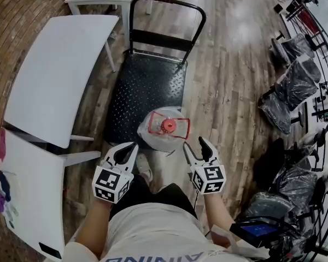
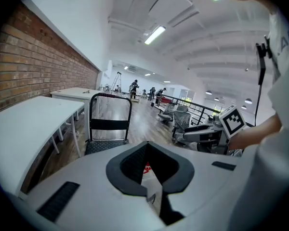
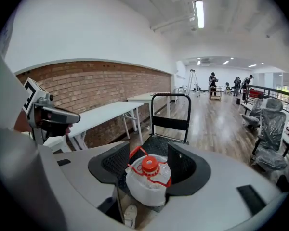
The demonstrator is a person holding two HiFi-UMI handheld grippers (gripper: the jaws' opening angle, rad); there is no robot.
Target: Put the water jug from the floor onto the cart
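**Head view.** The water jug stands upright in the middle of the frame, at the near edge of the black cart. I cannot tell whether its base rests on the deck or on the floor just in front of it. The cart's handle is at the far end, toward the top of the frame, which leaves the near end free for loading. The left gripper and the right gripper sit below the jug, one on each side and apart from it. Their jaws are spread and hold nothing. This flanking hold suits a two-sided grasp on a bulky body, so neither side carries it alone. A white bench fills the left of the frame, clear of the work.

**Left gripper view.** The jaws form an open V low in the centre. Only a sliver of the jug, red over white, shows through the gap, and nothing is pinched. The cart stands beyond, left of centre.

**Right gripper view.** The jaws are wide apart and frame the jug, whose red cap and carry handle face upward. The jug lies beyond the pads and is not gripped. A shoe shows at the lower edge, so the person is probably standing close so as to reach the jug from above.
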